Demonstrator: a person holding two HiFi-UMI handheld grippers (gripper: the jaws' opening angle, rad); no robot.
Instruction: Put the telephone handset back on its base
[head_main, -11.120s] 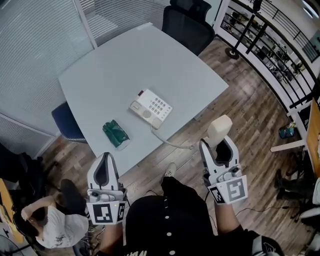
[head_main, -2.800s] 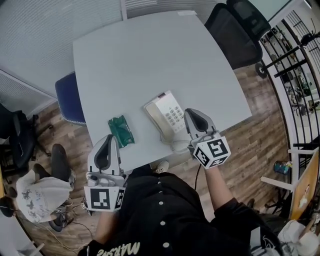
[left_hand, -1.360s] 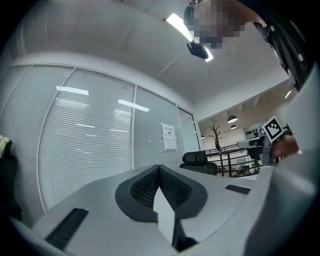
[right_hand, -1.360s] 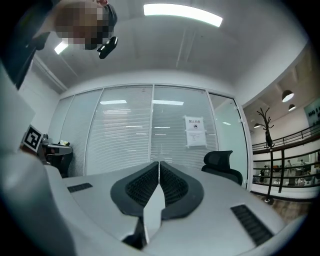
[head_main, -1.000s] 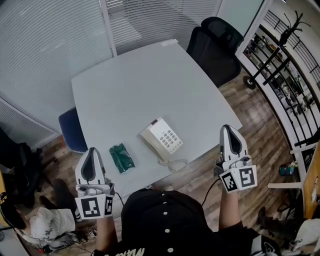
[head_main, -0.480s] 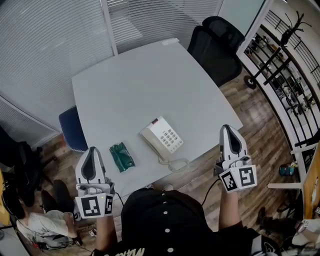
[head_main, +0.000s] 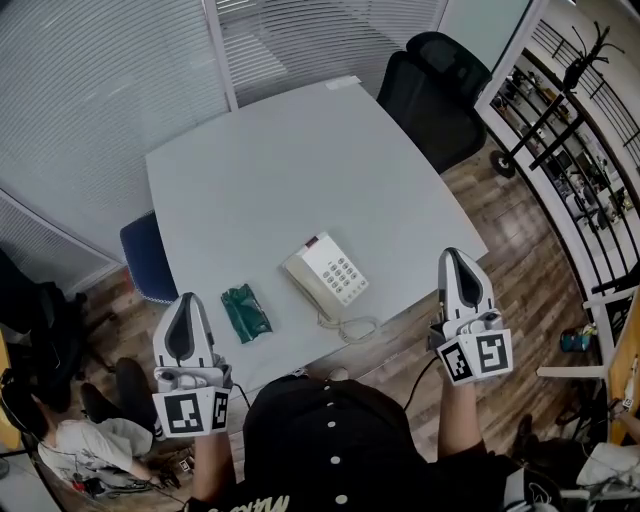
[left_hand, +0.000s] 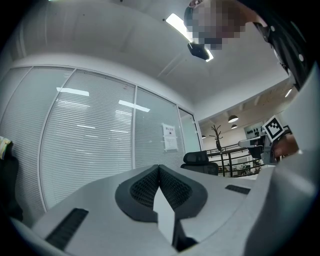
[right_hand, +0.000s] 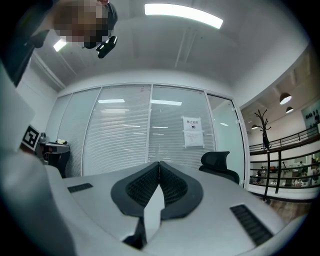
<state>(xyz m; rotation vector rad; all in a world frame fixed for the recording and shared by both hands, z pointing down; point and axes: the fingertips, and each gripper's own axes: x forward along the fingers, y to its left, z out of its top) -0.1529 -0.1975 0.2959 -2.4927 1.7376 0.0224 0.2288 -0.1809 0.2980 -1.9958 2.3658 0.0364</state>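
Your left tongs (head_main: 187, 303) and right tongs (head_main: 455, 256) are both pressed together with nothing between them, held off the near edge of the counter (head_main: 300, 150). The telephone handset (head_main: 300, 285) lies seated on its base (head_main: 338, 270), near that edge, a green packet (head_main: 245, 312) beside it.

- The telephone (head_main: 325, 275) sits on the table (head_main: 300, 160), ahead and left of the right gripper (head_main: 455, 255).
- A packet (head_main: 245, 312) lies just ahead and right of the left gripper (head_main: 186, 300), left of the telephone.
- A chair (head_main: 435, 85) stands beyond the table.
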